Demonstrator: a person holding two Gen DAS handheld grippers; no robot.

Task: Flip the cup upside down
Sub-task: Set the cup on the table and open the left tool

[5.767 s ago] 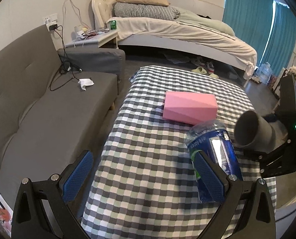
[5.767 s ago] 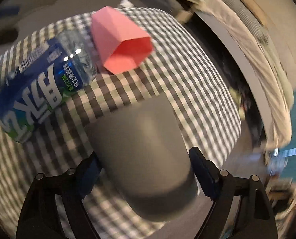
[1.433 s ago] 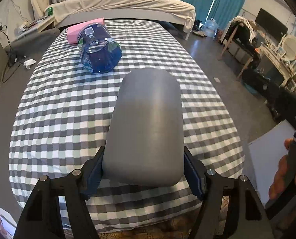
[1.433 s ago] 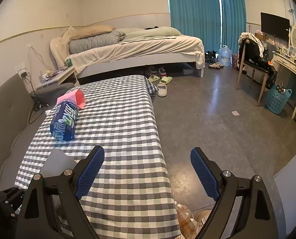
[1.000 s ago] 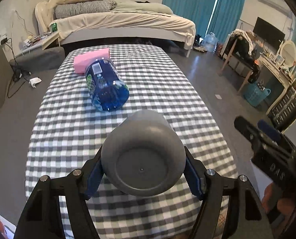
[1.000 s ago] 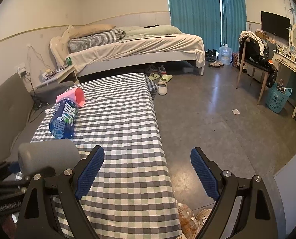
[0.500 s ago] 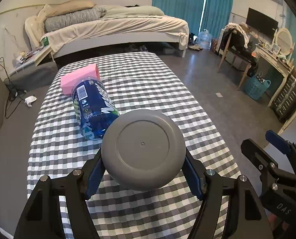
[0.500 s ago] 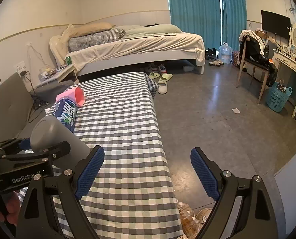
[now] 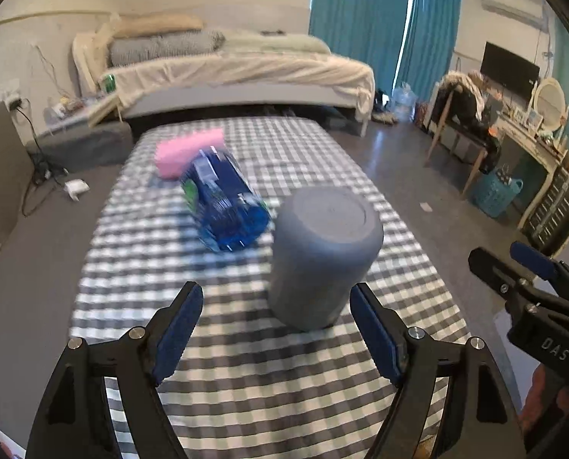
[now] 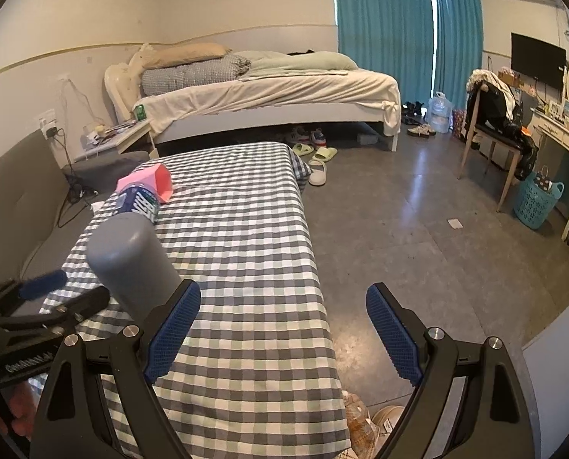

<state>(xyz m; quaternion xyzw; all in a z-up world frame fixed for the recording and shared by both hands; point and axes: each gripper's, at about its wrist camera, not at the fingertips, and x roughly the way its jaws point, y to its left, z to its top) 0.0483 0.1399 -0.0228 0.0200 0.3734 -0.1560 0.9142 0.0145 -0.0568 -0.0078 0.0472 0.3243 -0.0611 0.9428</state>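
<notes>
The grey cup [image 9: 322, 252] stands upside down on the checkered table [image 9: 246, 375], its flat base facing up. It also shows in the right wrist view [image 10: 131, 267]. My left gripper [image 9: 277, 329] is open, its blue pads apart just in front of the cup and not touching it. In the right wrist view the left gripper [image 10: 60, 287] sits at the cup's left side. My right gripper [image 10: 282, 332] is open and empty, over the table's right edge; it appears at the right of the left wrist view [image 9: 525, 271].
A blue water bottle [image 9: 223, 206] lies on its side behind the cup, next to a pink box [image 9: 187, 151]. A grey sofa [image 10: 13, 195] runs along the left. A bed, chair and blue basket [image 10: 537, 201] stand beyond on the floor.
The left gripper has set the cup down upside down on the table, opened, and pulled back a little. The right gripper has stayed open and still.
</notes>
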